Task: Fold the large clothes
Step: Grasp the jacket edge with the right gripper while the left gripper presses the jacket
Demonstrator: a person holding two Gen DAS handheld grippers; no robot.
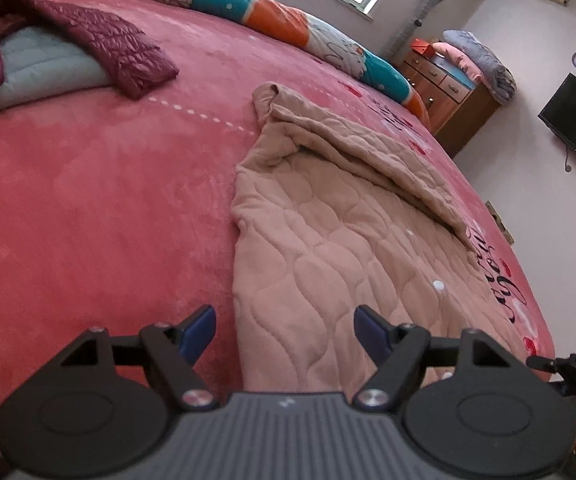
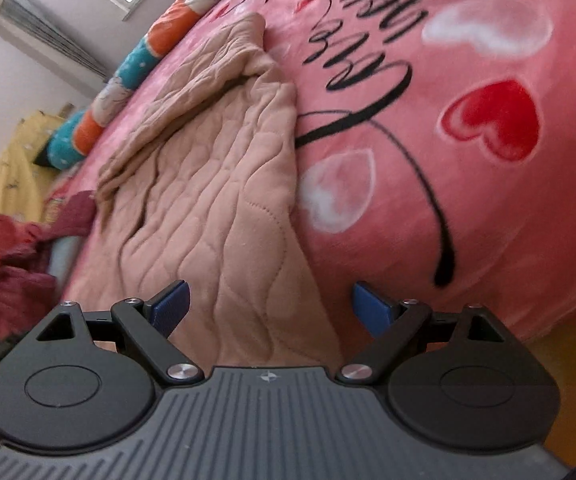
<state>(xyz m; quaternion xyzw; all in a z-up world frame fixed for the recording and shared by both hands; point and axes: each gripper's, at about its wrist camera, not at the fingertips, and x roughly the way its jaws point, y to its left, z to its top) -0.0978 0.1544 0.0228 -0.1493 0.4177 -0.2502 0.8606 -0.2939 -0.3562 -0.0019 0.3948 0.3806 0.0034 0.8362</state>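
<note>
Beige quilted garment [image 1: 348,236] lies on pink bedspread [image 1: 88,200].

Both wrist views angled down, close over shared quilted garment [image 1: 348,240] [image 2: 216,184]

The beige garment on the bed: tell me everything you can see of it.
The beige garment is soft, quilted fabric stitched in wavy lines, with two small white snaps or buttons showing. It lies partly folded on the pink bedspread: one long flap is turned over the body, and a rumpled part bunches at the far end. The near end reaches toward the bed's edge. Nothing grips it; the left gripper and right gripper hover open over that end.
</note>
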